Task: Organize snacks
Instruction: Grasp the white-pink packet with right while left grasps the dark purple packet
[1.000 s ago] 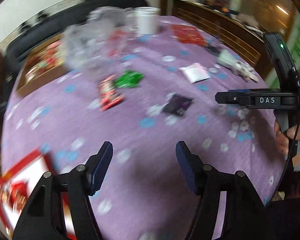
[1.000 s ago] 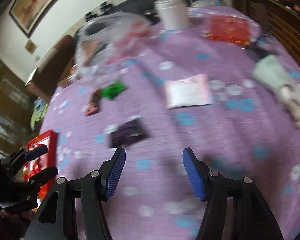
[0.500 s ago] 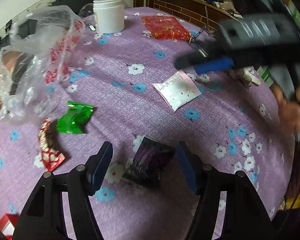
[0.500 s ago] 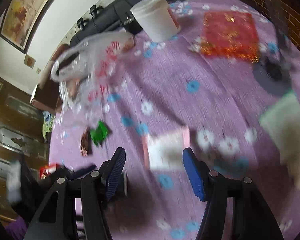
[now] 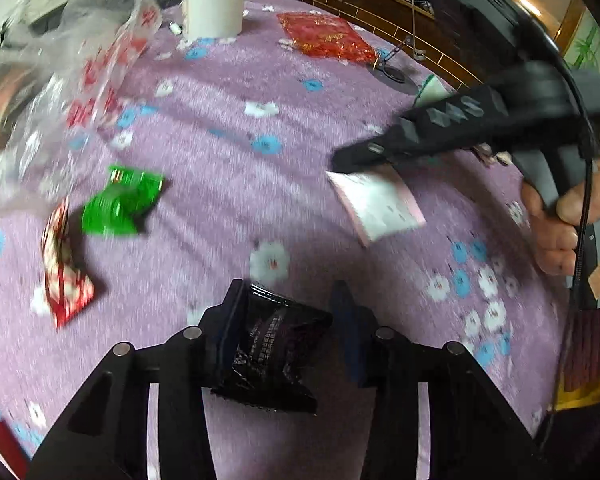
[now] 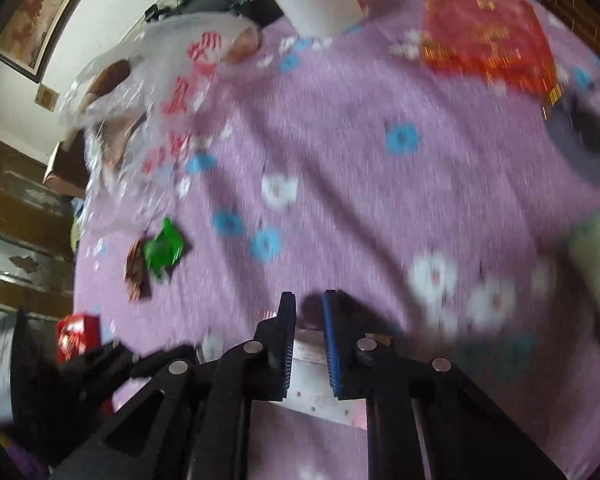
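A dark purple snack packet (image 5: 276, 344) sits crumpled between the fingers of my left gripper (image 5: 288, 292). Its jaws are closing, and both pads touch the packet's sides. My right gripper (image 6: 307, 300) is down on a white-and-pink packet (image 6: 308, 364), its jaws closing to a narrow gap with the packet showing between the pads. From the left wrist view, the right gripper (image 5: 340, 164) has its tip on the upper left corner of that white-and-pink packet (image 5: 380, 204), and a hand (image 5: 572, 220) holds its handle.
On the purple flowered tablecloth (image 5: 240, 100) lie a green packet (image 5: 120, 204) and a red-and-white packet (image 5: 60, 272). A clear plastic bag (image 5: 60, 80), a white jar (image 5: 212, 4) and a red-gold pouch (image 5: 324, 40) stand farther back. A red box (image 6: 76, 332) is near the left edge.
Both grippers came forward and down over the table. The left jaws narrowed onto the dark packet. The right jaws narrowed over the white-and-pink packet.
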A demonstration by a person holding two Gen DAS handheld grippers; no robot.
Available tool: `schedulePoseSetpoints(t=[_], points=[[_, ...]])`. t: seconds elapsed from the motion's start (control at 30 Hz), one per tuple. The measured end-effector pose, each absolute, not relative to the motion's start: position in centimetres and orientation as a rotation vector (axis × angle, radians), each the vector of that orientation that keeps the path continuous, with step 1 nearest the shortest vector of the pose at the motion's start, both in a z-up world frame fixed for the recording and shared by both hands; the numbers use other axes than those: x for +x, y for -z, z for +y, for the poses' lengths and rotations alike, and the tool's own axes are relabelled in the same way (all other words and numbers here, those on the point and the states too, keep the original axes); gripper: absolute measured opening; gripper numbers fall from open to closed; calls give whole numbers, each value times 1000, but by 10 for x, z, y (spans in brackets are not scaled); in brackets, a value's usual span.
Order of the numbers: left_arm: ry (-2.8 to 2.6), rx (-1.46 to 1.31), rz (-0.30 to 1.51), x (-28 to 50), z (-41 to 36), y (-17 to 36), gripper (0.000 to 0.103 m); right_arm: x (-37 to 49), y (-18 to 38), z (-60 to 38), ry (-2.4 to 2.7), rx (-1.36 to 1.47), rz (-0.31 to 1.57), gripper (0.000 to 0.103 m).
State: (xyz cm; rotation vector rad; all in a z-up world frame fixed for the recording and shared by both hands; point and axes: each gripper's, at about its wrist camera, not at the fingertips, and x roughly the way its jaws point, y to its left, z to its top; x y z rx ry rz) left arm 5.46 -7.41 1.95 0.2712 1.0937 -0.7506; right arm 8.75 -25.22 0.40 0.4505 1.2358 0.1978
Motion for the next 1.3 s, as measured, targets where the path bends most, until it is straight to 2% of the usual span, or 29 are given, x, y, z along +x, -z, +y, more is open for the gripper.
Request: schedulePoseSetpoints(t=[0.2, 0.3, 0.37, 0.47, 0.53, 0.6, 0.63, 0.87, 0.93, 1.0, 1.07, 1.1, 1.13, 1.17, 1.2, 1.3], points=[[722, 201, 1140, 12, -29, -21, 40, 24, 5, -241, -320, 503, 1331, 16], [689, 166, 1156, -14, -6, -21, 40, 0, 5, -233, -365, 487, 1353, 23], [676, 148, 1160, -28, 6, -22, 40, -8, 1, -228, -385, 457, 1345, 42], [634, 107, 1169, -38, 21, -24, 42, -17, -17, -222, -419, 355, 1294, 65], [605, 63, 1162, -36, 29, -26, 42, -22, -29, -218, -442, 287, 1254, 70], [579, 46, 1140, -38, 36, -31, 50, -23, -38, -207, -491, 196, 1228, 74], [562, 58, 1127, -39, 38, -33, 59, -23, -39, -198, -522, 146, 1236, 77], [583, 119, 1136, -48, 44, -31, 60, -23, -10, -150, -543, -184, 1340, 78], [577, 114, 1144, -48, 44, -27, 60, -24, -10, -144, -539, -220, 1323, 74], [574, 111, 1158, -45, 42, -21, 60, -26, -8, -143, -511, -244, 1315, 70], [585, 130, 1128, -47, 39, -20, 59, -29, -8, -142, -468, -277, 1293, 53], [588, 150, 1117, -47, 37, -20, 59, -30, -9, -144, -444, -280, 1283, 50], [590, 168, 1112, -48, 35, -19, 57, -29, -9, -148, -433, -258, 1280, 48], [588, 201, 1102, -50, 32, -20, 46, -27, -10, -155, -421, -197, 1278, 47], [589, 244, 1089, -51, 29, -20, 40, -28, -11, -162, -413, -163, 1275, 46], [591, 269, 1078, -53, 29, -20, 35, -32, -13, -176, -373, -77, 1251, 43]])
